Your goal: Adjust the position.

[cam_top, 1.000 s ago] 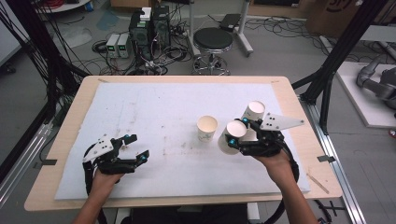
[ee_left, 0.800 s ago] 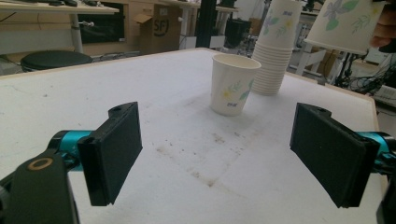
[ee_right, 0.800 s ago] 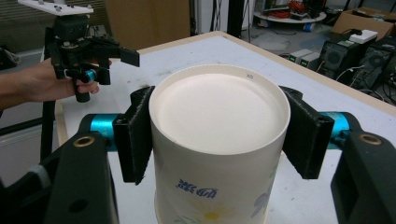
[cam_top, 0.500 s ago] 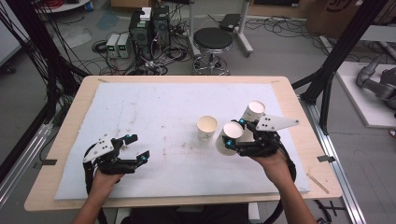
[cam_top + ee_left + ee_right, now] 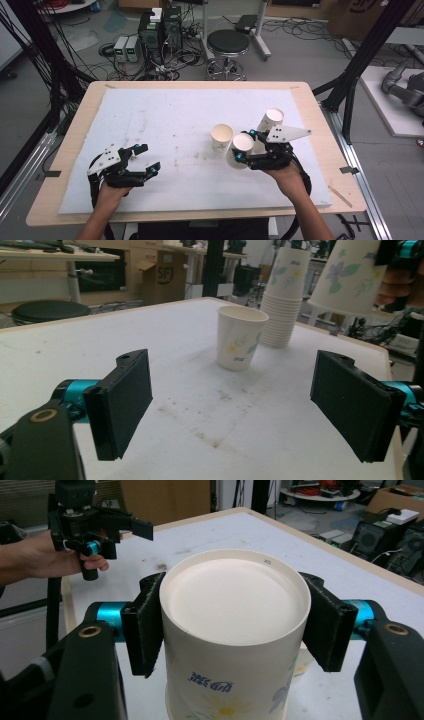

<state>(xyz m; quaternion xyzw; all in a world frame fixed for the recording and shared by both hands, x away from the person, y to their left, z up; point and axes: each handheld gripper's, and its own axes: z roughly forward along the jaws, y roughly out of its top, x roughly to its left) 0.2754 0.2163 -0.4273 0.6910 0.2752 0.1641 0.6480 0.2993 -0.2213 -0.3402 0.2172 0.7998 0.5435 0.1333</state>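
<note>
On the table [image 5: 320, 165], the right gripper [image 5: 242, 150], jaws clamped on an inverted cup [image 5: 241, 148], has drifted slightly from the stack [image 5: 269, 125] near the right edge toward the upright cup [image 5: 221, 137] at centre, suggesting a transfer under way. The left gripper [image 5: 142, 160] stays near the front-left corner, jaws spread and empty.

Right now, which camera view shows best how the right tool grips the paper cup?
The right gripper view: both pads press the held paper cup from opposite sides. The high view shows the right tool small, from above. The left gripper view shows the cup's flowered side, tilted.
</note>
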